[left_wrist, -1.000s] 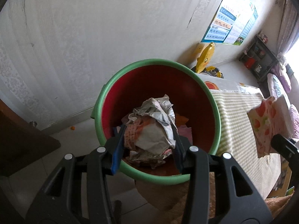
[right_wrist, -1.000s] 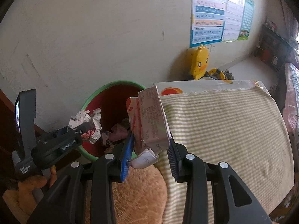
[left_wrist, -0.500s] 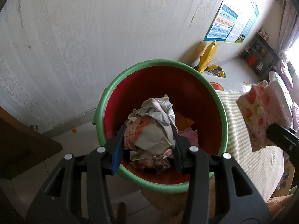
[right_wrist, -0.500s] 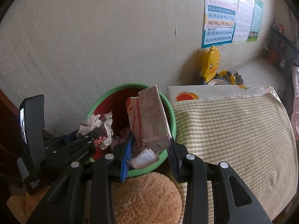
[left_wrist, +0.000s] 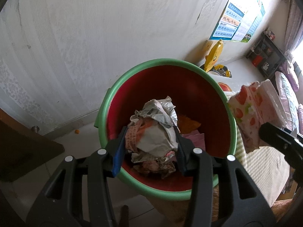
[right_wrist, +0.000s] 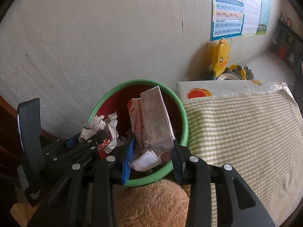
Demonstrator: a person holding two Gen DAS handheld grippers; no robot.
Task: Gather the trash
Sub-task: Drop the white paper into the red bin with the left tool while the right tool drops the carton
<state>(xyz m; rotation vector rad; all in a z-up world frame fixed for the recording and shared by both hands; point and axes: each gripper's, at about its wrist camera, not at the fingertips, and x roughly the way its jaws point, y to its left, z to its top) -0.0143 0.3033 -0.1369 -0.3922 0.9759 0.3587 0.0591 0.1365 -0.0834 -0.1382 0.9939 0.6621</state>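
Fingers of your left gripper pinch crumpled paper, your right gripper a carton, over the bin beside the striped cloth and wall.

A crumpled grey-and-orange paper wad was held above the red plastic bin with a green rim. A pink, strawberry-printed carton was held tilted over that bin's rim.
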